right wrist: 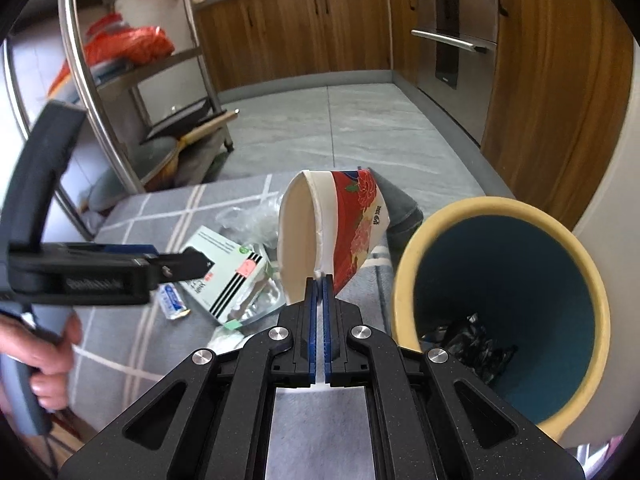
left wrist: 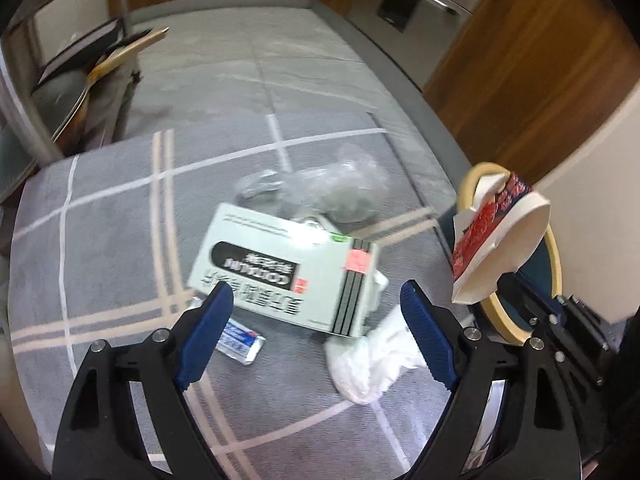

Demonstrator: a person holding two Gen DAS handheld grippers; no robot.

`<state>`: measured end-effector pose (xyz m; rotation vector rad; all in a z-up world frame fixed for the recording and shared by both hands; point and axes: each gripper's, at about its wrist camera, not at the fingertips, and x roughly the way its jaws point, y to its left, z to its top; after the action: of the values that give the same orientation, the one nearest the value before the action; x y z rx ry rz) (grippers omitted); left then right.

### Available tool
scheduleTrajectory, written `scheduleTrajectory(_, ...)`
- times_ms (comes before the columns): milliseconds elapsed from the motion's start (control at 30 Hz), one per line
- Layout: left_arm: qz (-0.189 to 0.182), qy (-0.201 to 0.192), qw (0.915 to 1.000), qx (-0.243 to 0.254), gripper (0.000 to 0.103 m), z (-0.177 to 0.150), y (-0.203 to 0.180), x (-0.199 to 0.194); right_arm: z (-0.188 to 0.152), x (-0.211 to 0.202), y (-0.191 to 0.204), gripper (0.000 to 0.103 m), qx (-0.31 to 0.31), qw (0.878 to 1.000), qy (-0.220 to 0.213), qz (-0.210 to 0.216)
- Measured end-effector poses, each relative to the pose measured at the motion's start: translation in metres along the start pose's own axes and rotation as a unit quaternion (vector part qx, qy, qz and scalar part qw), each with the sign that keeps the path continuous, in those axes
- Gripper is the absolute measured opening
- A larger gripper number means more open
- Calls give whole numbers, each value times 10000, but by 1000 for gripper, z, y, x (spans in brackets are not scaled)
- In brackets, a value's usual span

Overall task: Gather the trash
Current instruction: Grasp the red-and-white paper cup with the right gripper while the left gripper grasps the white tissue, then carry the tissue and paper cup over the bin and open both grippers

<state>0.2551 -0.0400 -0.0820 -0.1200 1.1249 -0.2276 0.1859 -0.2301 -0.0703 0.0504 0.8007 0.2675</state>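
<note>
I read the job as partly done. My bin [right wrist: 404,264], yellow-rimmed and blue inside, already has some dark crumpled rubbish [right wrist: 472,344] at its bottom, and one more piece is in hand, but most of the litter still lies on the grey checked rug [left wrist: 100,208].

Going left to right in the left wrist view: my left gripper [left wrist: 316,332] hangs over the pile with its jaws spread wide and nothing between them. Just under its left jaw lies one small blue and white wrapper [left wrist: 242,340]. Next comes one pale green carton [left wrist: 280,272] with black print, flat on the rug, and beyond it, further off, one crumpled clear plastic bag [left wrist: 320,188]. Near the right jaw sits one white crumpled tissue [left wrist: 368,360], touching the carton's near corner. The right wrist view also shows something silvery, perhaps foil, under the carton; I cannot tell what it is.

At the right, my right gripper [right wrist: 319,280] has its jaws pinched tight on the rim of one crushed red floral paper cup [right wrist: 352,224], held up just left of the bin's mouth, not yet over it.

So by my count, four clear pieces wait on the rug.
</note>
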Motion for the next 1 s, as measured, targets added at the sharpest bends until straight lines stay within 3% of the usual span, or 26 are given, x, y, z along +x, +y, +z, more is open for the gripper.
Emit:
scheduleTrajectory(133, 21, 252, 9991, 338, 83, -19, -23, 5, 1, -19, -8, 4, 130, 9999, -96, 25)
scheduleTrajectory(233, 46, 460, 9969, 631, 76, -38, -41, 12, 2, -33, -13, 4, 208, 9996, -174, 1)
scheduleTrajectory(467, 222, 831, 9895, 1161, 50, -63, -65, 36, -1, -54, -24, 3, 349, 9989, -280, -111)
scheduleTrajectory(600, 501, 847, 9844, 1458, 24, -75, -71, 42, -6, -66, -33, 3, 468, 9983, -322, -145)
scheduleTrajectory(667, 556, 838, 9836, 1496, 15, -76, -69, 42, -7, -71, -36, 3, 515, 9980, -345, -156)
scheduleTrajectory(833, 437, 891, 9846, 1441, 10, -77, -61, 36, -10, -81, -43, 3, 623, 9971, -411, -175)
scheduleTrajectory(1000, 79, 846, 9896, 1165, 10, -77, -53, 20, -12, -93, -53, 3, 764, 9957, -482, -224)
